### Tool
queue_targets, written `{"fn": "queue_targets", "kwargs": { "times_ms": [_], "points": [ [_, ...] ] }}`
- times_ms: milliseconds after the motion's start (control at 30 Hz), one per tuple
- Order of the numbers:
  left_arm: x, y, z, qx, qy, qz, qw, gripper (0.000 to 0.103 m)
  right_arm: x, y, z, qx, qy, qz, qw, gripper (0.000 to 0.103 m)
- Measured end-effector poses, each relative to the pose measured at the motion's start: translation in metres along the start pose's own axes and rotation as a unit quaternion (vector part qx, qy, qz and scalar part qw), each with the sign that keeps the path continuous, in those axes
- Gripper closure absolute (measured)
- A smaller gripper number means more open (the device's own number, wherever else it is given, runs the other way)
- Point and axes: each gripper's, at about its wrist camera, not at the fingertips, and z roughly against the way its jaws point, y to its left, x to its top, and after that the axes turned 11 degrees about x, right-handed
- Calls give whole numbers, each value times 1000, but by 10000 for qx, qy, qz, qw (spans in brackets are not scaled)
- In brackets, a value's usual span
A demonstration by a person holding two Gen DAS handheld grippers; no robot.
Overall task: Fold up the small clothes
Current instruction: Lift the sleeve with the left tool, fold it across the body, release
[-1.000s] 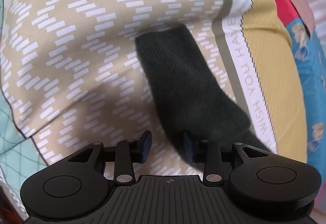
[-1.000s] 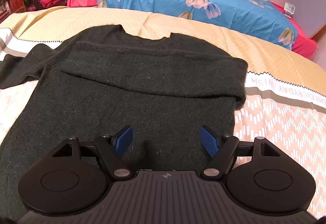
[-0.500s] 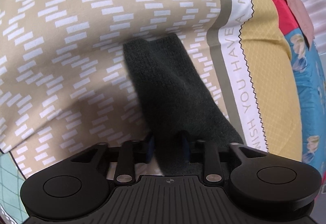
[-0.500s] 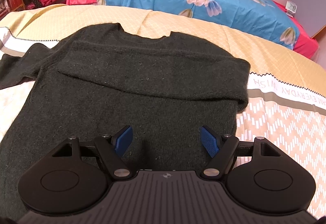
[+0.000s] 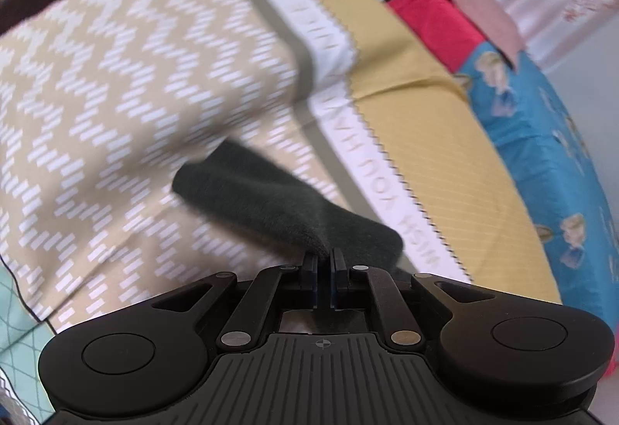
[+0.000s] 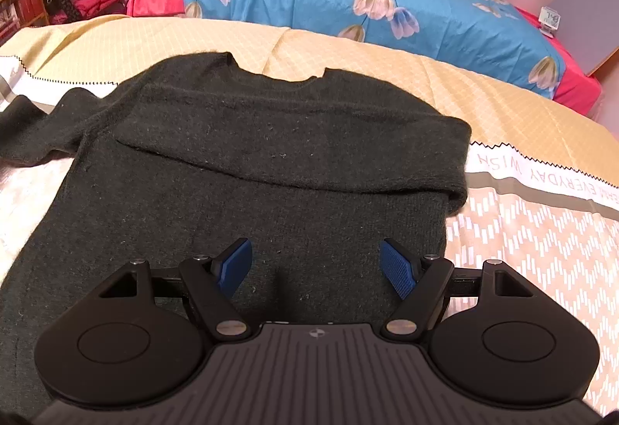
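Dark green sweater (image 6: 247, 169) is lying on the patterned bedspread (image 6: 534, 231); left gripper (image 5: 323, 260) is pinching its sleeve (image 5: 271, 200), right gripper (image 6: 315, 266) is hovering wide apart.

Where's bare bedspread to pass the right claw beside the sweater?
Free: the chevron bedspread right of the sweater, below the lettered band; also the yellow quilt beyond the collar. Crowded: left side, where the left claw pinches the sleeve.
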Motion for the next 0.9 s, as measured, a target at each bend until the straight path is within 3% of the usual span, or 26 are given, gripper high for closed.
{"fn": "queue_targets", "kwargs": {
  "times_ms": [200, 233, 267, 333, 433, 533, 600, 667, 733, 900],
  "points": [
    [-21, -51, 40, -599, -307, -843, 9942, 50, -6, 2, 6, 8, -49, -77, 10000, 26],
    [-28, -62, 46, -704, -352, -1042, 9914, 51, -7, 2, 7, 2, -52, -95, 9999, 26],
    [-38, -75, 53, -822, -421, -1278, 9875, 59, -8, 2, 7, -7, -53, -115, 9999, 26],
    [-58, -100, 66, -1079, -534, -1743, 9773, 60, -11, 2, 9, -11, -57, -161, 9999, 26],
    [-102, -140, 88, -1473, -690, -2628, 9510, 60, -16, 1, 10, -29, -57, -225, 9997, 26],
    [-152, -170, 95, -1848, -446, -3479, 9181, 61, -20, -2, 11, -42, -49, -320, 9995, 26],
    [-179, -175, 92, -1894, -228, -3835, 9036, 44, -22, -3, 12, -26, -55, -388, 9992, 26],
    [-190, -165, 82, -1663, -182, -3938, 9039, 28, -24, -4, 12, -28, -53, -432, 9991, 26],
    [-187, -147, 68, -1352, -57, -3737, 9176, 15, -25, -4, 11, -15, -35, -444, 9990, 26],
    [-153, -88, 35, -456, 230, -2978, 9533, 11, -23, -1, 9, 254, -2, -463, 9986, 26]
  ]
}}
